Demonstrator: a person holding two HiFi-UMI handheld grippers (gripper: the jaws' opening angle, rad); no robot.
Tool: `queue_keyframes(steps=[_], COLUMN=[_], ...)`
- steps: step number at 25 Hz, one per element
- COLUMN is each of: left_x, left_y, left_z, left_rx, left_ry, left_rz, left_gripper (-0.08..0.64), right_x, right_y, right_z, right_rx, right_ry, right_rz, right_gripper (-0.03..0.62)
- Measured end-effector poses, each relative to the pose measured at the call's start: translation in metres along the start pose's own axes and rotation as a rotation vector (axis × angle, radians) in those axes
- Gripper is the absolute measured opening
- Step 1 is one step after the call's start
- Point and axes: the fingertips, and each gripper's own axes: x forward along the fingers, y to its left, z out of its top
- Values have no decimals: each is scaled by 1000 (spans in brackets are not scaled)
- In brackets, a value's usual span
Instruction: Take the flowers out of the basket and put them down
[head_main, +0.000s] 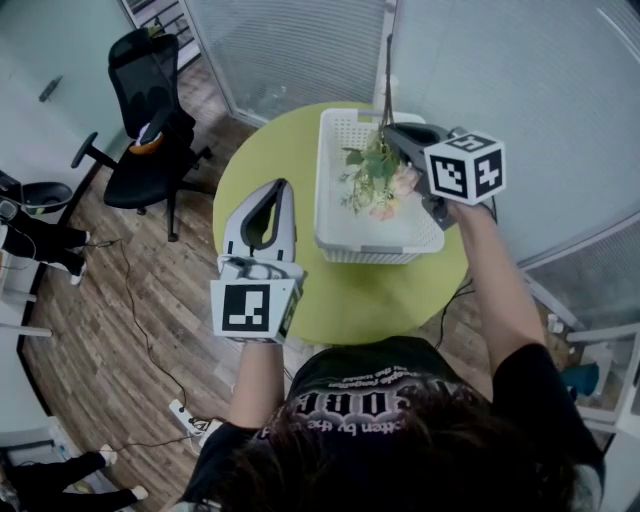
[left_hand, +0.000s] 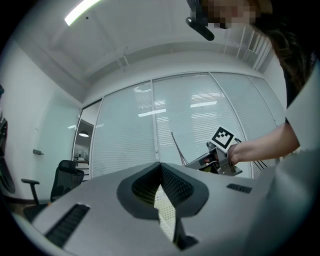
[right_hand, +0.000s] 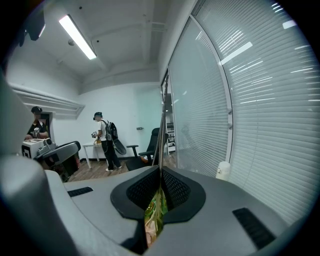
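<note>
Right gripper (right_hand: 160, 172) first: its jaws are pinched tight on a thin bundle of stems (right_hand: 161, 142), which poke straight up past the tips. Under the jaws hang the flowers (head_main: 375, 180), head-down, all green leaves and pale pink blooms. They dangle over the white basket (head_main: 330, 235) directly beneath my tool, though from above I can't tell whether the lowest blooms are clear of its rim.

My read is a light load. The stems look thin and wiry and the heads soft and easy to crush, so the stems are the right place to hold them. With the weight hanging low I expect it to swing.

Out to my tool's left, the left gripper (head_main: 280, 190) hovers over the green table (head_main: 250, 160), jaws together with nothing between them. There's bare tabletop that side of the basket, which seems a fair spot for putting them down.
</note>
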Motion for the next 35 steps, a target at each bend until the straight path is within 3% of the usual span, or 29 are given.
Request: queue_keyframes(steps=[11, 16, 24, 35], left_x=[-7, -11, 2, 28], left_y=[1, -47, -79, -145], left_z=[-3, -2, 6, 6], left_rx=[-46, -57, -59, -42], left_ry=[-6, -9, -36, -8], left_rz=[-63, -105, -133, -136], left_gripper=[2, 2, 2, 2], right_x=[-27, -88, -141, -189], right_y=[3, -16, -48, -105], right_z=[8, -2, -12, -55], right_rx=[7, 14, 20, 80], right_ry=[-4, -17, -31, -9], right_rz=[-94, -152, -229, -254], right_gripper=[40, 40, 40, 40])
